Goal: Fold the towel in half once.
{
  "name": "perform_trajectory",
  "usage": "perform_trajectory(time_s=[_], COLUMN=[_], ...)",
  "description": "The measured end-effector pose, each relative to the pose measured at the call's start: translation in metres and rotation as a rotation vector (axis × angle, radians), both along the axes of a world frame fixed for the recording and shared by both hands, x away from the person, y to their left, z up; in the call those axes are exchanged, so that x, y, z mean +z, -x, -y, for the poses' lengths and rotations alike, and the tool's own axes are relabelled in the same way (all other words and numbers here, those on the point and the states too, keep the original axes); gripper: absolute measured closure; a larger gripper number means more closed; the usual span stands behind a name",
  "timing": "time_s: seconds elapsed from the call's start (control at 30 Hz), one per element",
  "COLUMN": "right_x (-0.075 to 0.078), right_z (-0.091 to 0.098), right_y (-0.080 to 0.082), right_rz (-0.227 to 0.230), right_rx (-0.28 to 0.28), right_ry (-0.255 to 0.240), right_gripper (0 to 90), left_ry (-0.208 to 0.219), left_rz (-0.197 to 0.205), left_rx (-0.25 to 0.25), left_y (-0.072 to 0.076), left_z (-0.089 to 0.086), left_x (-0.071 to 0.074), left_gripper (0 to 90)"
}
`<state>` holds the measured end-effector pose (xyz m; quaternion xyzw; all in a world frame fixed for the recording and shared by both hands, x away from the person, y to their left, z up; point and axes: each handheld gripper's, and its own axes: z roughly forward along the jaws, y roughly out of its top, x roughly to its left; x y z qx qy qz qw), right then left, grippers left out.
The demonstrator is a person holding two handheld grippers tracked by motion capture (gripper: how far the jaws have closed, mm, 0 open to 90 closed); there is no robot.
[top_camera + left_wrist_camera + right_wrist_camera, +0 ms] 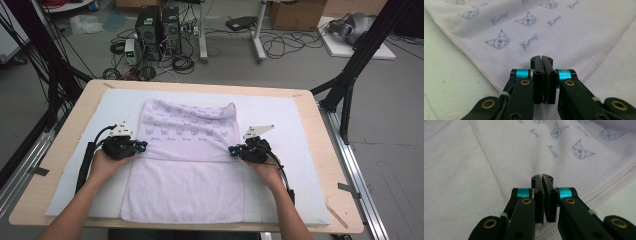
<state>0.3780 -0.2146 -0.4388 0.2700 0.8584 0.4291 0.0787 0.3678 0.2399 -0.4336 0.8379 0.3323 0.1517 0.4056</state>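
A pale lilac towel lies spread on the white mat that covers most of the desk. It sits midway between the desk's left and right edges, and its near hem almost reaches the near edge of the mat. Its far half is folded back over itself, so a printed layer with small blue cat faces and script words lies on top, its fold edge running across the towel at mid-depth; the plain terry side shows on the near half.

The left gripper sits at the left end of that fold edge. In the left gripper view its jaws are pressed together, tips right at the stitched corner of the printed layer; whether cloth is pinched between them cannot be told. The right gripper sits at the right end of the same fold edge. In the right gripper view its jaws are likewise pressed together over the hemmed edges of the towel, and again a pinch on the fabric cannot be confirmed. Both of the person's forearms come in from the desk's near edge.

Beyond the far edge, computer towers and loose cables lie on the grey floor.
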Motion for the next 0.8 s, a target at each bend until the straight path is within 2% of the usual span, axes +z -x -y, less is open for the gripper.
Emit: perform_trajectory(time_s=[0.07, 0.17, 0.3, 0.4, 0.43, 0.5, 0.57, 0.63, 0.67, 0.7, 0.73, 0.77, 0.8], right_x=[0.007, 0.015, 0.034, 0.047, 0.052, 0.055, 0.057, 0.054, 0.049, 0.046, 0.042, 0.036, 0.033], right_z=[0.003, 0.005, 0.009, 0.012, 0.013, 0.013, 0.013, 0.014, 0.013, 0.013, 0.012, 0.011, 0.011], right_y=[0.002, 0.002, 0.000, 0.005, 0.010, 0.018, 0.031, 0.041, 0.046, 0.048, 0.050, 0.051, 0.052], right_rz=[0.002, 0.017, 0.044, 0.059, 0.066, 0.064, 0.076, 0.038, 0.046, 0.042, 0.032, 0.026, 0.021], right_rx=[-0.002, -0.002, 0.005, 0.019, 0.035, 0.054, 0.079, 0.111, 0.130, 0.140, 0.136, 0.133, 0.132], right_ry=[-0.034, -0.032, -0.064, -0.104, -0.101, -0.103, -0.095, -0.093, -0.087, -0.082, -0.061, -0.032, -0.032], right_gripper=[88.9, 88.9, 88.9, 88.9, 88.9, 88.9, 88.9, 88.3, 87.3, 84.1, 80.1, 77.9, 74.9], left_ry=[0.001, 0.029, 0.056, 0.061, 0.057, 0.072, 0.064, 0.060, 0.052, 0.039, 0.034, 0.030, 0.024], left_rz=[0.004, 0.024, 0.039, 0.047, 0.053, 0.052, 0.057, 0.051, 0.042, 0.028, 0.014, 0.010, 0.004], left_rx=[-0.003, -0.004, -0.014, -0.033, -0.037, -0.045, -0.071, -0.096, -0.099, -0.094, -0.099, -0.098, -0.096], left_y=[0.001, 0.005, 0.011, 0.021, 0.026, 0.035, 0.047, 0.058, 0.059, 0.061, 0.062, 0.063, 0.065], left_z=[-0.001, -0.003, -0.006, -0.008, -0.009, -0.010, -0.009, -0.010, -0.010, -0.010, -0.012, -0.013, -0.014], left_x=[0.005, 0.017, 0.034, 0.041, 0.042, 0.042, 0.039, 0.032, 0.029, 0.026, 0.021, 0.018, 0.015], left_gripper=[87.8, 87.8, 87.9, 87.9, 87.9, 87.9, 87.9, 86.9, 82.0, 73.4, 68.1, 67.7, 66.1])
